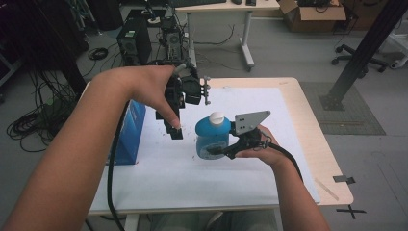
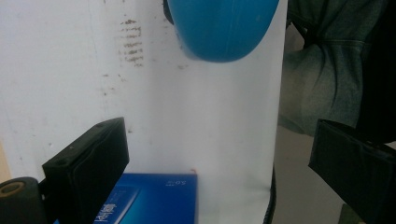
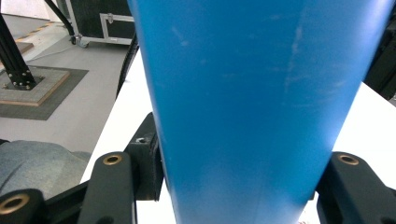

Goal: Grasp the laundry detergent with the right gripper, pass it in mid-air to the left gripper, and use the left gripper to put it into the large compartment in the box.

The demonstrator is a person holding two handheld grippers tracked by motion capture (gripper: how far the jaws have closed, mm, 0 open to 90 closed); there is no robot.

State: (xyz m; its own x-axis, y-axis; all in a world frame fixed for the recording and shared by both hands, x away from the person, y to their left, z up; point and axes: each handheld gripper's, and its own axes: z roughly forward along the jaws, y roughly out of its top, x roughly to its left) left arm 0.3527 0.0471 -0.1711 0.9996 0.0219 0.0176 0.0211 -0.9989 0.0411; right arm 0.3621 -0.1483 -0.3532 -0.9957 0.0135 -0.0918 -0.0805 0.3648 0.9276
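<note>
A blue bottle (image 1: 211, 137) with a white cap (image 1: 217, 116) stands upright over the white sheet (image 1: 250, 168). My right gripper (image 1: 216, 152) is shut on its lower body from the right. In the right gripper view the bottle (image 3: 252, 93) sits wedged between the jaws of the right gripper (image 3: 233, 182). My left gripper (image 1: 174, 129) hangs just left of the bottle, pointing down. In its own view the left gripper (image 2: 219, 172) is open with nothing between its jaws, and the bottle (image 2: 222, 28) lies beyond them. Whether the bottle touches the sheet is unclear.
A blue box (image 1: 129, 132) stands on the table's left side, close under the left hand; it is the blue box (image 2: 149, 200) in the left gripper view. The wooden table edge (image 1: 327, 159) runs along the right. Computers and cables sit on the floor behind.
</note>
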